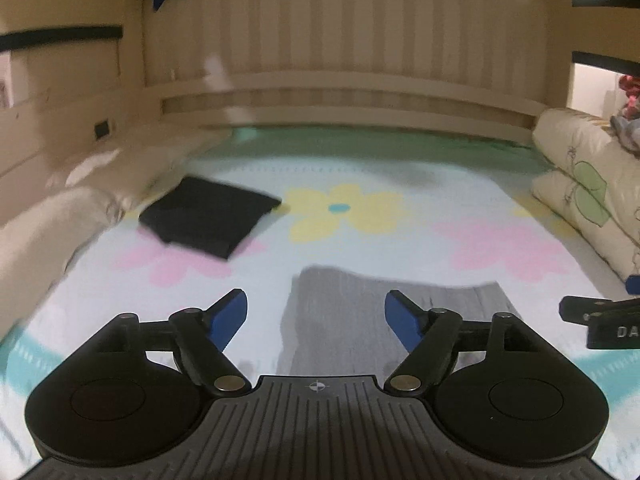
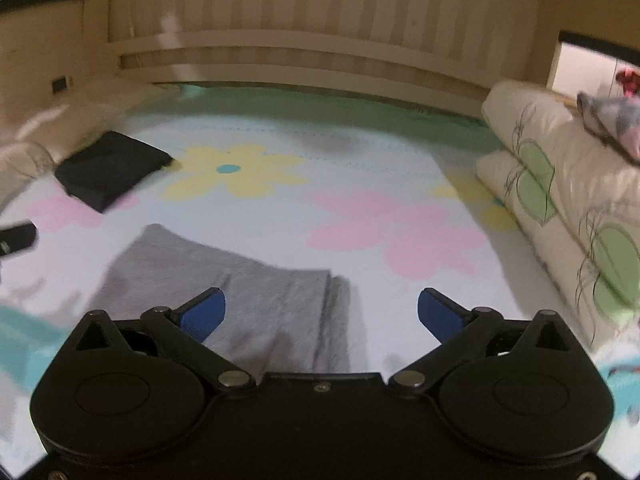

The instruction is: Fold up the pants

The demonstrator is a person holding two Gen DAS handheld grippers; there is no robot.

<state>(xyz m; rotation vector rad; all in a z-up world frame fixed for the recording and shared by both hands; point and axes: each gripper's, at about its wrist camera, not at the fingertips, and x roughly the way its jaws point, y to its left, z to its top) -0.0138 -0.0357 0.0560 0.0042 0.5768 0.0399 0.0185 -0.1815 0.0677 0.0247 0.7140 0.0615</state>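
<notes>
Grey pants (image 1: pixel 340 312) lie folded flat on the flowered bed sheet (image 1: pixel 360 236), just ahead of both grippers. My left gripper (image 1: pixel 316 316) hangs above them, open, with nothing between its blue pads (image 1: pixel 228 316). In the right wrist view the same grey pants (image 2: pixel 256 292) show a stacked folded edge on their right side. My right gripper (image 2: pixel 322 312) stands wide open above that edge, empty. The right gripper's tip also shows at the right edge of the left wrist view (image 1: pixel 600 316).
A folded black garment (image 1: pixel 208 216) lies at the far left of the sheet (image 2: pixel 108 168). A rolled cream quilt with green leaves (image 2: pixel 560 200) runs along the right side. A wooden slatted headboard (image 1: pixel 340 40) closes the far end, and pale pillows (image 1: pixel 60 216) sit at left.
</notes>
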